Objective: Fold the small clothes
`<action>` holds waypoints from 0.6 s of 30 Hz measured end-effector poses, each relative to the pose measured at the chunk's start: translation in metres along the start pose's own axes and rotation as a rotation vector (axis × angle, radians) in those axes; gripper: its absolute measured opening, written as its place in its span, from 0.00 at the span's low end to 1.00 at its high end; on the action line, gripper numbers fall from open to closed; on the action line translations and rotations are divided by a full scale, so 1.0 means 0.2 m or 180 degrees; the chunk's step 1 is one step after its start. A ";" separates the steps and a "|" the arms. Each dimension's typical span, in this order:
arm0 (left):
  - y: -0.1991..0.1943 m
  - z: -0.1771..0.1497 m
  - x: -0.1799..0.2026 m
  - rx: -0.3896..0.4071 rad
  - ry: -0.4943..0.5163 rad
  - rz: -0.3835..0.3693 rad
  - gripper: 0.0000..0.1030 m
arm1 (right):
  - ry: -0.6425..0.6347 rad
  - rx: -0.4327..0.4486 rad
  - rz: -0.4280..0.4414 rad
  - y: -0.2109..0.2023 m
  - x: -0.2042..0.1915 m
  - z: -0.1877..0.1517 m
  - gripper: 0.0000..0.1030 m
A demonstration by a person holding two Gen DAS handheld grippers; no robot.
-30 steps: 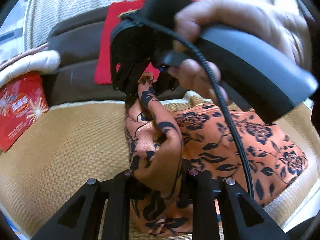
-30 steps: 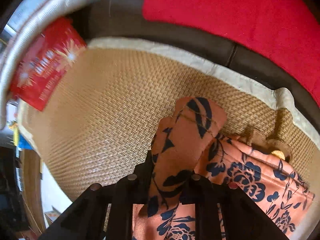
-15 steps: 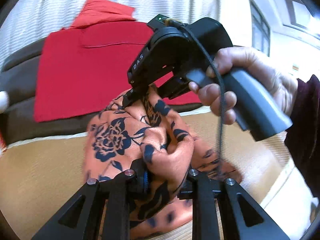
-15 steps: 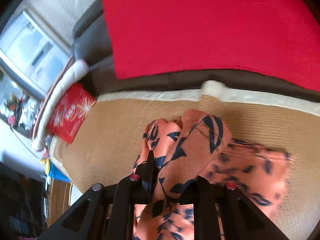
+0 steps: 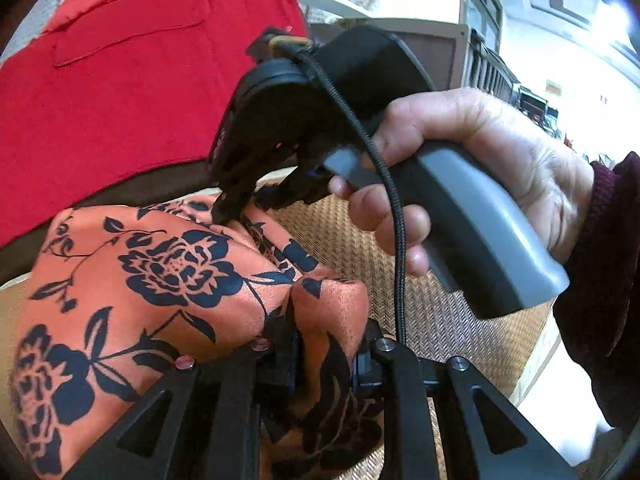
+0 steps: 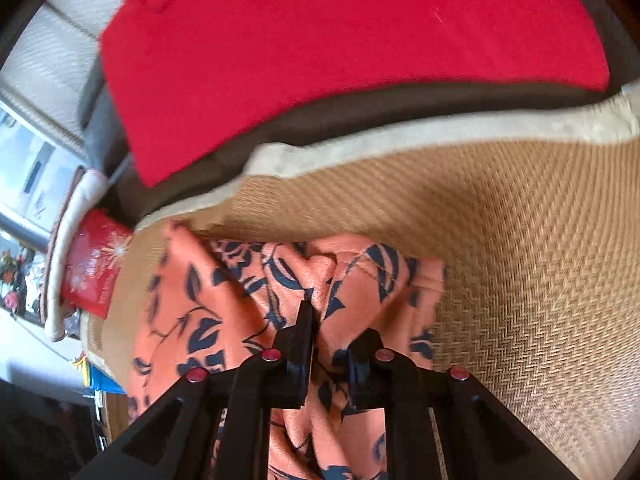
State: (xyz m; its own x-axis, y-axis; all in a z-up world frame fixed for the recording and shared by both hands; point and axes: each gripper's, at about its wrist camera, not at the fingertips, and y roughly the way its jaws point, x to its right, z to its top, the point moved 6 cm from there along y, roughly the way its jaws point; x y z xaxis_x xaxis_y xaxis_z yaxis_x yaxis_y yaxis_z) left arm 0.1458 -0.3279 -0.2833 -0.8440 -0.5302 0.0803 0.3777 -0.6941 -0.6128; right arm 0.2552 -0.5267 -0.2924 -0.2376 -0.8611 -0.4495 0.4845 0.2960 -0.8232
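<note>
An orange garment with a dark blue flower print (image 5: 168, 280) lies bunched on a woven tan mat (image 5: 440, 320). My left gripper (image 5: 324, 360) is shut on a fold of it at the bottom of the left wrist view. My right gripper (image 5: 240, 208), held in a bare hand, pinches the garment's far edge in that view. In the right wrist view the right gripper (image 6: 328, 352) is shut on the orange garment (image 6: 224, 300), which spreads to the left over the mat (image 6: 520, 280).
A red cloth (image 6: 340, 52) drapes over the dark brown sofa back (image 6: 360, 116) behind the mat. A red packet (image 6: 94, 268) and a cream cushion (image 6: 68, 248) lie at the left end. The mat's pale border (image 6: 400, 140) runs along the back.
Both grippers have swung to the right with the garment still held. The cloth has been pulled out flatter and wider across the mat. The red packet has left the left wrist view.
</note>
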 end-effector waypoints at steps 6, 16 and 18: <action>-0.09 0.06 -0.04 -0.0011 0.0041 -0.0426 0.35 | 0.0225 0.0077 0.0170 0.00 0.07 0.01 0.16; -0.52 0.22 -0.68 0.0411 -0.0860 -0.0536 0.68 | 0.0150 0.0468 0.0102 -0.48 -0.05 -0.07 0.18; -0.53 0.16 -0.85 0.0370 -0.1028 -0.0295 0.68 | 0.0016 0.0481 0.0139 -0.54 -0.16 -0.14 0.18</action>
State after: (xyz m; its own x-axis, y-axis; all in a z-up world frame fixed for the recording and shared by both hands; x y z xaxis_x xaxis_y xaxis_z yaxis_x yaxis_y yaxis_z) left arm 0.2621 -0.1793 -0.2059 -0.7198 -0.5761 0.3874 0.3616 -0.7874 -0.4992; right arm 0.1877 -0.5188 -0.1989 -0.2176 -0.8466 -0.4857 0.6156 0.2671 -0.7414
